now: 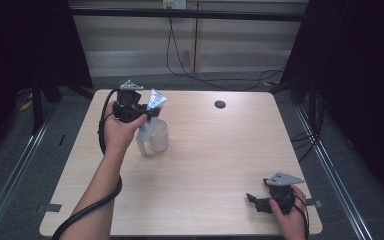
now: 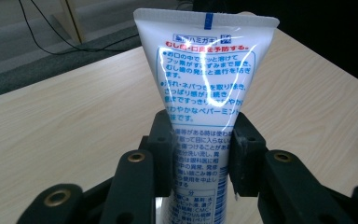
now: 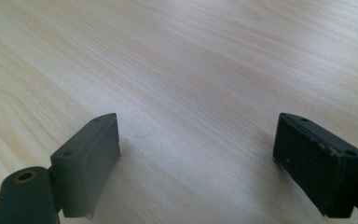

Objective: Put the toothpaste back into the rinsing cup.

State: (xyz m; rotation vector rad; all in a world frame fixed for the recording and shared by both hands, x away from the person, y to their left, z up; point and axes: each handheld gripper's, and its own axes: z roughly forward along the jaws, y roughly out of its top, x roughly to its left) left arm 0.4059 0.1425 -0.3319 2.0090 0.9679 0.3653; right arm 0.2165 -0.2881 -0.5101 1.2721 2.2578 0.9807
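A white and blue tube [image 1: 149, 120] with printed text hangs tilted, crimped end up, cap end down beside a white cup [image 1: 158, 135]. My left gripper [image 1: 147, 113] is shut on the tube's middle. In the left gripper view both pads press the sides of the tube [image 2: 204, 93], and the left gripper [image 2: 200, 154] holds it above the table. Whether the cap touches the table I cannot tell. My right gripper [image 1: 252, 201] lies low at the table's front right, open. In the right gripper view nothing sits between the spread jaws of the right gripper [image 3: 198, 163].
The wooden table [image 1: 220, 155] has a round dark cable hole [image 1: 220, 104] at the back. Cables trail over the floor behind the table. Metal rails run along both sides.
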